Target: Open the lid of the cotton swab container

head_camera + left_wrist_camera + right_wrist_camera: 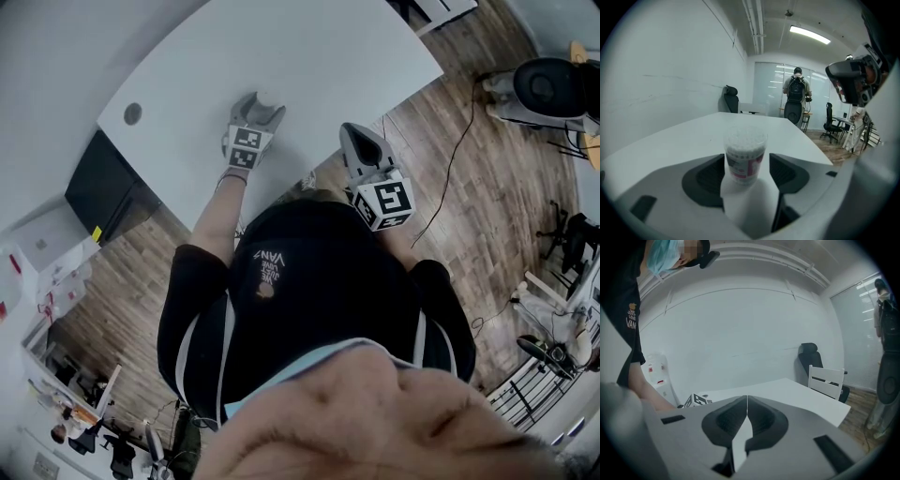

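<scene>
You're in an office, pretty clearly: big white table [281,56], black office chair [731,96] by the far wall, glass partition [773,89], strip light [809,34] overhead, wood-look floor [487,187].

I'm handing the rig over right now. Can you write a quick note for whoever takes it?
Left gripper: jaws apart, with the cotton swab container standing upright between them on the white table; not visibly clamped.
Right gripper: jaws together, empty, held off the table's near edge.
Done: left gripper lined up on the container.
Left: the lid looks still on. Probably clamp the container with the left gripper, then bring the right gripper over to open the lid.
</scene>
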`<state>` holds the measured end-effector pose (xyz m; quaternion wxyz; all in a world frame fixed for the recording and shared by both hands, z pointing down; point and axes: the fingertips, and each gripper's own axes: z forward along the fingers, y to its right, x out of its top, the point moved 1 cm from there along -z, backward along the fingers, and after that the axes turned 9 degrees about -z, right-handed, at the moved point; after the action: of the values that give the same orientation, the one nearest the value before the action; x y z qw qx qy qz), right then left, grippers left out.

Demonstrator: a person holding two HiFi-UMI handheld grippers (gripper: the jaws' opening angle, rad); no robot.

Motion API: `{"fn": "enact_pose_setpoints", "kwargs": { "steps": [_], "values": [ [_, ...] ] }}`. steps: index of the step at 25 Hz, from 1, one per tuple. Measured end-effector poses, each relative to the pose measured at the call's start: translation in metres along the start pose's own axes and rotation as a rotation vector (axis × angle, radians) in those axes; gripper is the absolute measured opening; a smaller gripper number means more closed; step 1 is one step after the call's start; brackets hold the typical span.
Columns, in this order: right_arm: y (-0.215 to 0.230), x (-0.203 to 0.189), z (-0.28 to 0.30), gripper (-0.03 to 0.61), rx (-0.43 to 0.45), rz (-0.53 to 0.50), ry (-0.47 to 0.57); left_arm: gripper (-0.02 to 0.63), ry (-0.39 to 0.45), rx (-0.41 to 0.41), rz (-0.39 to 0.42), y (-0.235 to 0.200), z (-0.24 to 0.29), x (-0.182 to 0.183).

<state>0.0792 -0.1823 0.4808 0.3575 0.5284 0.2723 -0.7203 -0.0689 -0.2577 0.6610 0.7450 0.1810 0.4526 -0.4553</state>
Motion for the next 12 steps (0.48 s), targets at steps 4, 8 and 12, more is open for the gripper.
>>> {"fn": "enact_pose_setpoints", "kwargs": {
  "steps": [4,8,12],
  "values": [
    [-0.0016,-0.0022,0.0022,0.012,0.003,0.003,-0.005,0.277,-0.015,0.033,-0.012,-0.005,0.0011,0.0005],
    [-0.0009,-0.0018,0.0019,0.012,0.001,0.002,-0.008,0.276,-0.023,0.048,-0.004,-0.0062,0.001,0.0013],
    [0.0022,-0.0031,0.0017,0.012,-0.001,0.003,-0.009,0.262,-0.027,0.049,0.008,-0.0057,0.0029,0.0008]
  ]
}}
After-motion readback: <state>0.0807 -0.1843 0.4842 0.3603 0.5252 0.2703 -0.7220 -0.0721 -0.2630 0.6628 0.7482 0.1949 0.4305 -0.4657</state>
